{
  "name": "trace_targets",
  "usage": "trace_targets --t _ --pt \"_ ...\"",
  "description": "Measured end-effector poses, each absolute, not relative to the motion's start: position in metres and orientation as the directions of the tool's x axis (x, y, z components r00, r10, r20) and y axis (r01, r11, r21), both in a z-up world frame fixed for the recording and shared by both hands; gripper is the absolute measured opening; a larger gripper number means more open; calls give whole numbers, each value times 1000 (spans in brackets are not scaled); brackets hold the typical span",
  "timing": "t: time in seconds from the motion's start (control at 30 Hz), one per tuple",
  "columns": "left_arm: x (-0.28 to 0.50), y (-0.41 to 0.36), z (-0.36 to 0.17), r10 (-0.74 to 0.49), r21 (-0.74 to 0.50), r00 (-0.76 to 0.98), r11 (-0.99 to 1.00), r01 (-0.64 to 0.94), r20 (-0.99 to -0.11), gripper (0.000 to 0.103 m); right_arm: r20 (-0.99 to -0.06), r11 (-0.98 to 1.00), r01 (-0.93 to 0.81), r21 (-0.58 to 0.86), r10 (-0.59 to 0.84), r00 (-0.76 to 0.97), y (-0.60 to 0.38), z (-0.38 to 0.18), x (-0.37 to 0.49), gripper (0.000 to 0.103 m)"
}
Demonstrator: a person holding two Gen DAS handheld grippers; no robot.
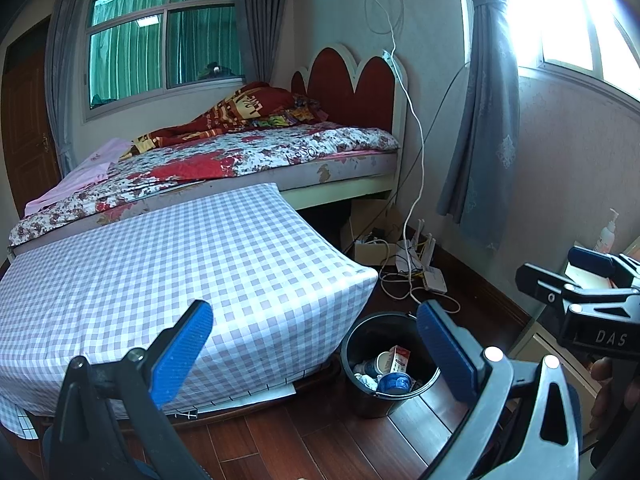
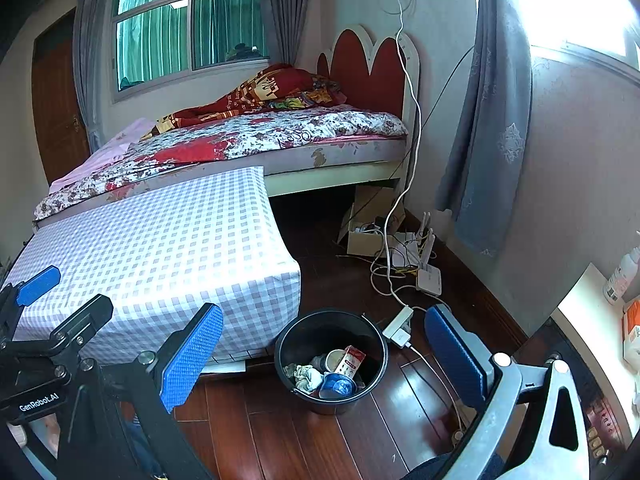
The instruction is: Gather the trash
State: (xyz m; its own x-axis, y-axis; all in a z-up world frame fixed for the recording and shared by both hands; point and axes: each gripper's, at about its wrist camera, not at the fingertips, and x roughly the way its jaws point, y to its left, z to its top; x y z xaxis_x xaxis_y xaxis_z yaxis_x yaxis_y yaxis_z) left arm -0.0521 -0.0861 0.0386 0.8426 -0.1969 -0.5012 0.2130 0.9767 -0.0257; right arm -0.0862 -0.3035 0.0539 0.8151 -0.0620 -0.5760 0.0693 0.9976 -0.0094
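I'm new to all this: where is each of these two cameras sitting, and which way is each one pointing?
Left wrist view: rides on the left gripper, facing forward over the checked table toward the bed; its own blue fingers show open, with the right gripper at the edge.
Right wrist view: rides on the right gripper, facing the same way; its fingers are open, with the left gripper at the left edge.
Shared: the black bin holding trash, the bed, the table.

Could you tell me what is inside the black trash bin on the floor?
The black trash bin holds a small carton, a paper cup, a blue lid or cup and crumpled tissue. Anything beneath that pile is covered.
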Motion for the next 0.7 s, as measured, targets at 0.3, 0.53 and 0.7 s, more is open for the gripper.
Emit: trace_targets --t 0.3,0.53,0.7 --pt "-52 -86 38 -198 -26 841 976 214 -504 102 -577 997 70 -9 -63 814 -305 54 -86 102" --pt "-51 -87 38 -193 -19 842 977 212 -504 102 -578 997 71 -12 -65 814 -306 54 -86 102" --pt "-50 -88 38 -188 -1 845 976 217 -500 102 -580 997 72 -12 -65 812 -306 54 -85 102"
